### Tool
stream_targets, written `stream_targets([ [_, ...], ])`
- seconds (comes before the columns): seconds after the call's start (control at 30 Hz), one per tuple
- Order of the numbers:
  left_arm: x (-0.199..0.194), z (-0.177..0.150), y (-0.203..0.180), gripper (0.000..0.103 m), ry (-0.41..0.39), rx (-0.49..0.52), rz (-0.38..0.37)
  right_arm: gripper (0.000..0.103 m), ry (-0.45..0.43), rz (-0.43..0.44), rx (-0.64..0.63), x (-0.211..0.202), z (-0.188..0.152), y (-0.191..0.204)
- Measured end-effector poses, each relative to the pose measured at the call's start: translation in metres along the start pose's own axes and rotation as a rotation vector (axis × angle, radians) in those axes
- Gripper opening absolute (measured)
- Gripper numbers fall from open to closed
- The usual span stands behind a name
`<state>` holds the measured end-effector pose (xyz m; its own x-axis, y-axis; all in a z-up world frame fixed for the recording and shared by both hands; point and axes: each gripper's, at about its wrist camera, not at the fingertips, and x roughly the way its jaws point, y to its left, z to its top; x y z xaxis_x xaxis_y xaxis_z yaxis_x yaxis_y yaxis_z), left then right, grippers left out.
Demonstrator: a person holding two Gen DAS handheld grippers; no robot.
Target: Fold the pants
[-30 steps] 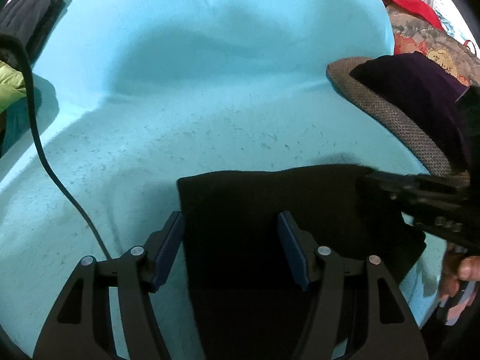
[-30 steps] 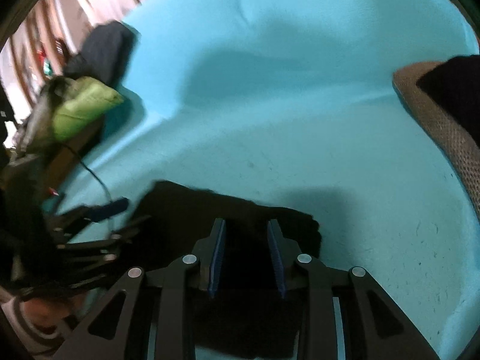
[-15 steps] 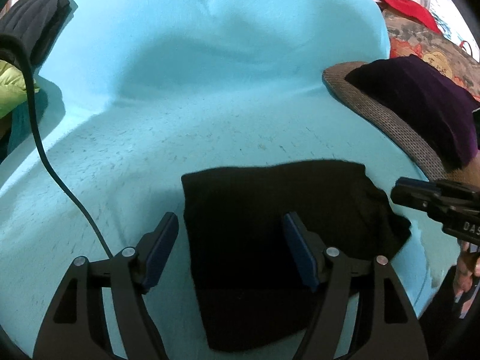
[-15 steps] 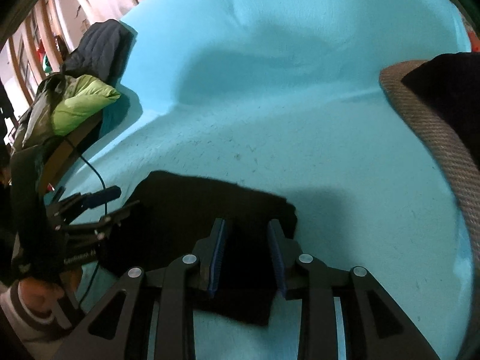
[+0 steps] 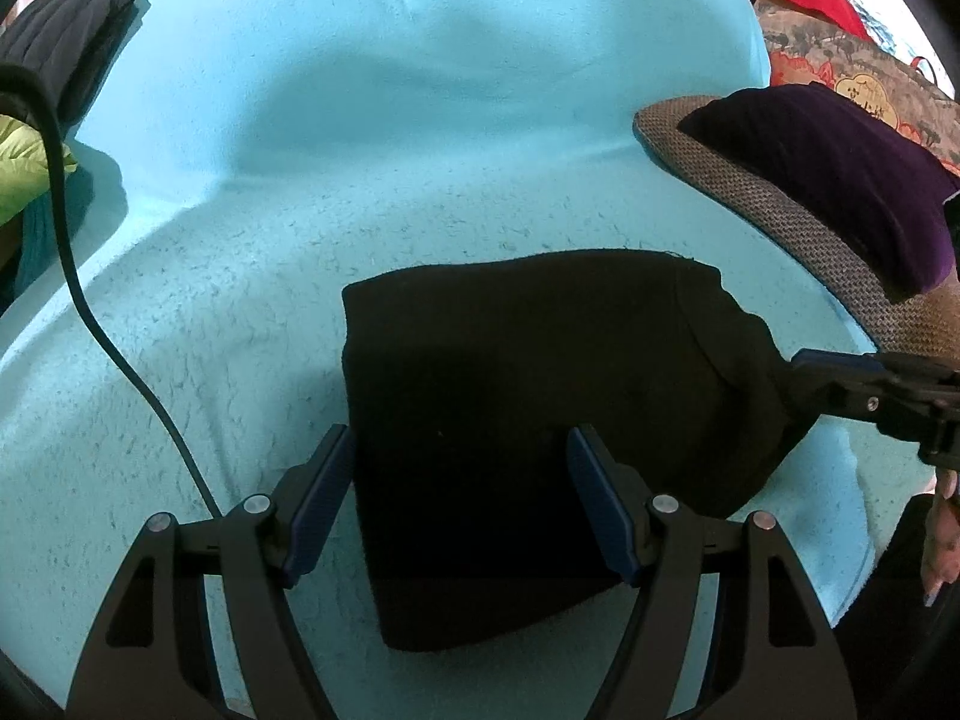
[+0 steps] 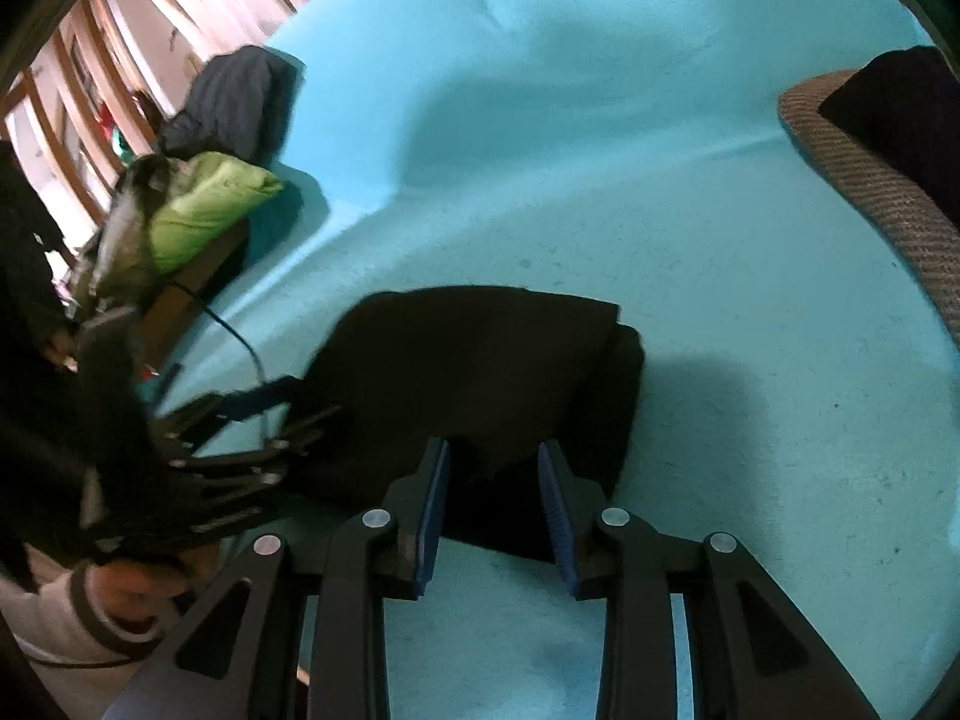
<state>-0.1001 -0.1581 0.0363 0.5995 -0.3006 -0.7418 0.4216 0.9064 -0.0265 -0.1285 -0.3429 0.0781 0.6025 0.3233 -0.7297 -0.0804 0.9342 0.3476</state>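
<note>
Left wrist view: left tool [image 5: 459, 438] wide, right tool [image 6: 493, 449] narrower, jaws of both just opened, drawn back from black pants [image 5: 528, 372], gripping nothing. Pants ahead of and below both tools, a folded block on turquoise blanket [image 5: 420, 180]. Suggests fold done, release finishing.

One folded black pants [image 5: 528, 420], two claws, one turquoise blanket [image 5: 420, 180], one cable [image 5: 78, 294].

Turquoise fleece blanket [image 5: 420, 138] spreads everywhere ahead of me. A woven grey-brown cushion [image 5: 774, 210] sits off right. Pale curtains [image 6: 150, 48] hang far left.
</note>
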Motion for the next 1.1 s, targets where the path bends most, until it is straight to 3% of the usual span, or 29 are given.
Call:
stream_targets([
  [0.1, 0.000, 0.000, -0.002, 0.072, -0.001, 0.003, 0.006, 0.022, 0.015, -0.031, -0.029, 0.007, -0.002, 0.003],
  [0.17, -0.001, 0.000, -0.003, 0.072, 0.000, 0.006, 0.008, 0.006, 0.008, -0.061, -0.058, 0.006, -0.004, 0.007],
  [0.27, -0.003, -0.001, -0.003, 0.072, -0.002, 0.004, 0.003, 0.004, 0.008, -0.074, -0.076, -0.003, -0.008, 0.011],
  [0.53, -0.001, -0.002, -0.004, 0.073, -0.007, 0.007, 0.011, 0.004, 0.047, -0.111, -0.068, 0.005, -0.017, 0.004],
  [0.8, -0.007, 0.001, -0.001, 0.073, -0.005, -0.014, 0.000, 0.017, -0.054, -0.105, -0.096, -0.028, 0.000, 0.022],
  [0.9, -0.010, 0.001, -0.001, 0.073, -0.007, -0.013, 0.007, 0.020, -0.045, -0.080, -0.118, -0.018, 0.005, 0.030],
  [1.1, -0.011, -0.001, 0.003, 0.073, -0.001, -0.027, 0.016, 0.020, 0.029, -0.119, -0.110, 0.017, 0.001, 0.026],
])
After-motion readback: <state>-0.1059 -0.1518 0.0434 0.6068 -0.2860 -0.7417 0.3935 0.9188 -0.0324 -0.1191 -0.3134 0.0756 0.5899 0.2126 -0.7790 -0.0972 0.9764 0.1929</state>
